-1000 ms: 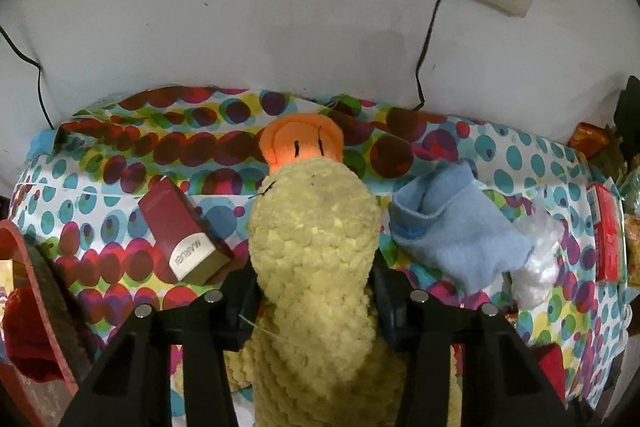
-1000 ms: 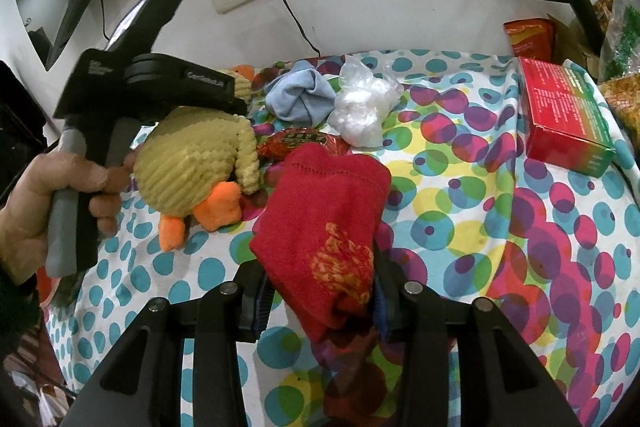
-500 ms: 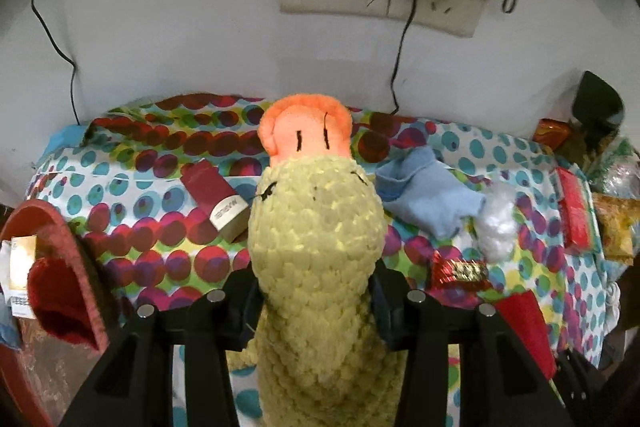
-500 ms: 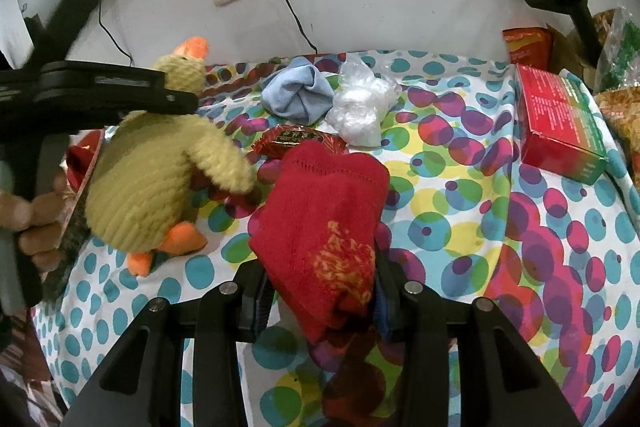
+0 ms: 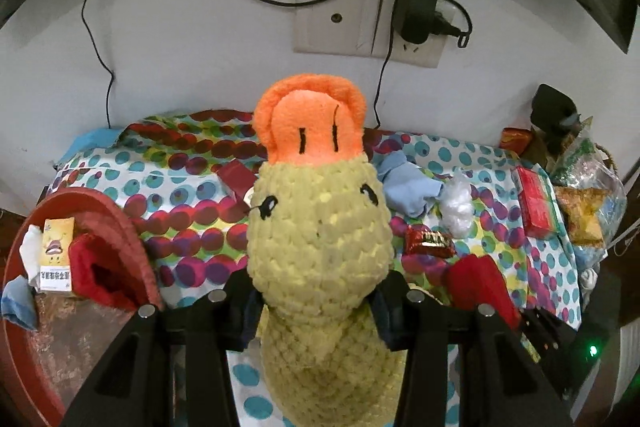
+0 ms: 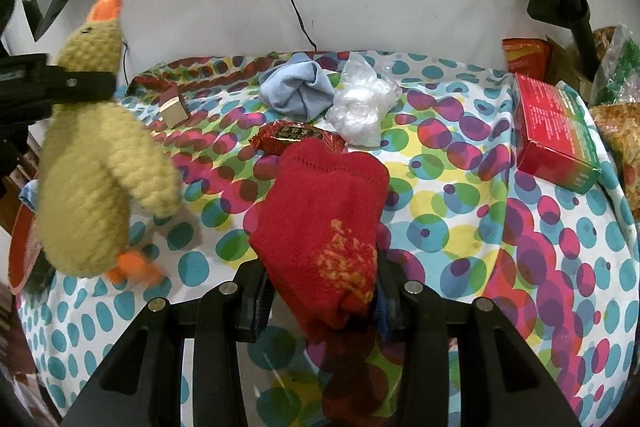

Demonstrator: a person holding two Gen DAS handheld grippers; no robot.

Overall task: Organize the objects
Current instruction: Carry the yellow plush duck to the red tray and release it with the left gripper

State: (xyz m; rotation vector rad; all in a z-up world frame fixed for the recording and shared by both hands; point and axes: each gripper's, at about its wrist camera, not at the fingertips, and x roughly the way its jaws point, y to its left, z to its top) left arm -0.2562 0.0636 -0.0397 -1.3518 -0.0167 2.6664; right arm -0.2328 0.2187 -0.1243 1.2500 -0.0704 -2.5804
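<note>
My left gripper is shut on a yellow plush duck with an orange beak, held in the air above the table's left side. The duck hangs at the left of the right wrist view. My right gripper is shut on a red sock with gold print, held just above the dotted tablecloth. The sock also shows in the left wrist view.
A red basket at the left holds a red sock and a small yellow box. On the cloth lie a blue cloth, a clear plastic bag, a red candy wrapper, a small maroon box and a red carton.
My left gripper has lifted the duck higher and moved it left toward the basket. My right gripper holds the red sock in about the same place.
</note>
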